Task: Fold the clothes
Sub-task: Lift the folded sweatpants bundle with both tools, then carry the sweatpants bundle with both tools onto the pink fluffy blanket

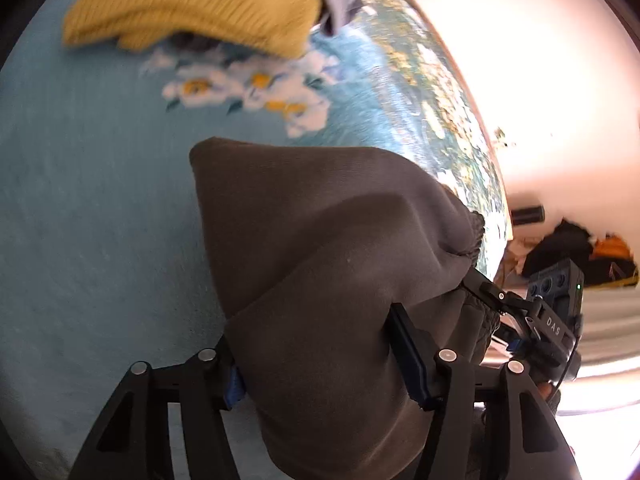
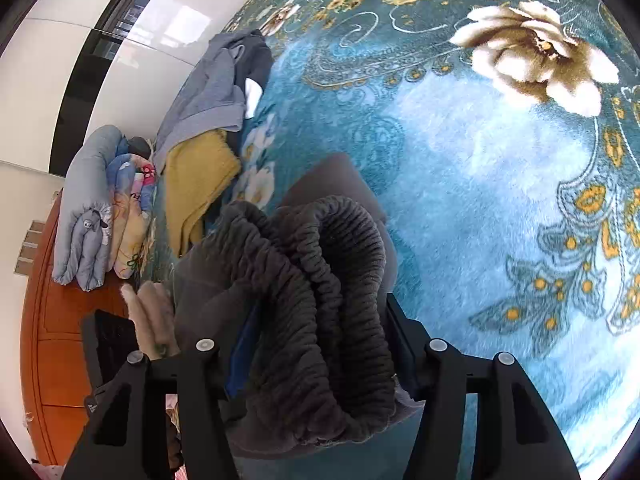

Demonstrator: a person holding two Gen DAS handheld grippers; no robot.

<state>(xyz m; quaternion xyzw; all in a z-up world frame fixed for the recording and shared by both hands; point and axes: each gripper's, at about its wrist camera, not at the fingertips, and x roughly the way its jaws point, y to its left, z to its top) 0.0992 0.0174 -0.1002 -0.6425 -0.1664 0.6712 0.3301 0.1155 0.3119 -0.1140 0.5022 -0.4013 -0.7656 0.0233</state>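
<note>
A dark grey garment (image 1: 316, 264) with a ribbed elastic waistband (image 2: 320, 292) is held up over the blue floral blanket (image 1: 80, 208). My left gripper (image 1: 320, 368) is shut on a fold of its plain cloth. My right gripper (image 2: 316, 344) is shut on the bunched waistband. The right gripper's black body also shows in the left wrist view (image 1: 548, 312), at the garment's right edge. The cloth hides the fingertips of both grippers.
A yellow knit garment (image 1: 200, 4) and a grey-blue one (image 2: 208, 88) lie piled at the blanket's far side. Folded quilts (image 2: 92, 208) are stacked by an orange wooden headboard (image 2: 44, 320). The blanket (image 2: 500, 184) stretches wide to the right.
</note>
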